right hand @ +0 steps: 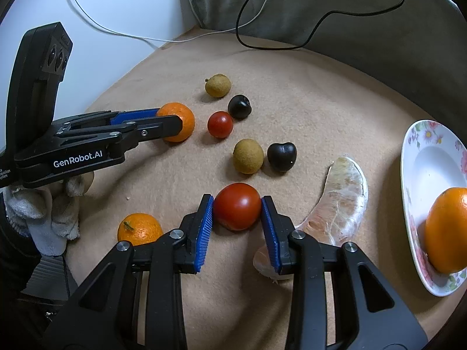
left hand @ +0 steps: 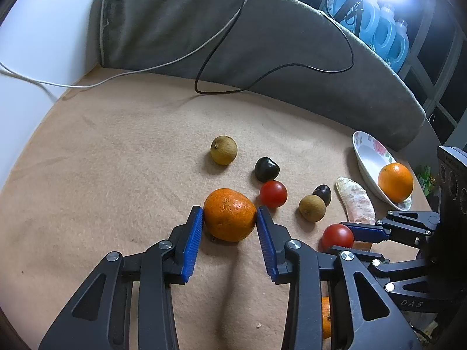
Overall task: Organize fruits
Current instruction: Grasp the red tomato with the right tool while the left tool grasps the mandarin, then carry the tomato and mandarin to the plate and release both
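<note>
My left gripper (left hand: 229, 215) is shut on a mandarin (left hand: 229, 218) that rests on the tan cloth; it also shows in the right wrist view (right hand: 181, 121). My right gripper (right hand: 237, 207) is shut on a red tomato (right hand: 237, 205), also on the cloth. A flowered white plate (right hand: 420, 157) at the right holds an orange (right hand: 446, 230). Loose on the cloth lie a second tomato (right hand: 220, 124), two brown longans (right hand: 248, 156) (right hand: 218, 85), two dark cherries (right hand: 282, 157) (right hand: 239, 107), a peeled pomelo segment (right hand: 341, 201) and another mandarin (right hand: 139, 229).
A grey cushion (left hand: 233, 29) runs along the back with a black cable (left hand: 262, 70) and a white cable (left hand: 146, 67) over it. Blue bottles (left hand: 379, 26) stand behind at the right. A white wall (left hand: 43, 29) is at the left.
</note>
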{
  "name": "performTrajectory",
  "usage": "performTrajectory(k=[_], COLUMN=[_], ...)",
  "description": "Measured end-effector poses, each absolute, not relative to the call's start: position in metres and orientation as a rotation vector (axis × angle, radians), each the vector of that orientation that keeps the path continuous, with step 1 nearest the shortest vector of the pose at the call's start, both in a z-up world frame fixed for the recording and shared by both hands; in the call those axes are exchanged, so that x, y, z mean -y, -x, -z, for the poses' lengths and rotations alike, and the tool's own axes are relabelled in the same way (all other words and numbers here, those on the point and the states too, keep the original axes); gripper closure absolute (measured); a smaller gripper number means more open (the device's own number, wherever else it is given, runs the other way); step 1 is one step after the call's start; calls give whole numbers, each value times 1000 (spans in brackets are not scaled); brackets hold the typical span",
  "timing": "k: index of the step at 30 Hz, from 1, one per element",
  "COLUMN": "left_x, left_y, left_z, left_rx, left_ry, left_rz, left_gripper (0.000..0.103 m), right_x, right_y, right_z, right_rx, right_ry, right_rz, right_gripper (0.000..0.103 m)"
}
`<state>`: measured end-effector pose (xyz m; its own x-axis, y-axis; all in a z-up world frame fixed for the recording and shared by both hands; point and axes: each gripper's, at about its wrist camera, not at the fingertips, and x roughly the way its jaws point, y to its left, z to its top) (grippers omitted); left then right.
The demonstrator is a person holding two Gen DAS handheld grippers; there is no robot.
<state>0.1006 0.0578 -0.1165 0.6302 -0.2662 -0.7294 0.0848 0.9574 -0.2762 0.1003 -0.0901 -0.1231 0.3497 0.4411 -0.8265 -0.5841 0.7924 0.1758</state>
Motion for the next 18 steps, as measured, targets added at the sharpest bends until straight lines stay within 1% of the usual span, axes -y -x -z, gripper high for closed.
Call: performTrajectory(k=[9,18], left_x=[-59,-46], left_y=[-94,-93], left_z=[108,85], left_rx=[-844,-801], left_ry=[236,231], left_rz=[207,249], left_gripper=[68,68], right_x=[102,127], right_y=[-97,-89], right_z=[111,88], right_rx=[-992,-941], right_ry=[117,74], right_rz=[-665,-642], right_gripper=[69,69])
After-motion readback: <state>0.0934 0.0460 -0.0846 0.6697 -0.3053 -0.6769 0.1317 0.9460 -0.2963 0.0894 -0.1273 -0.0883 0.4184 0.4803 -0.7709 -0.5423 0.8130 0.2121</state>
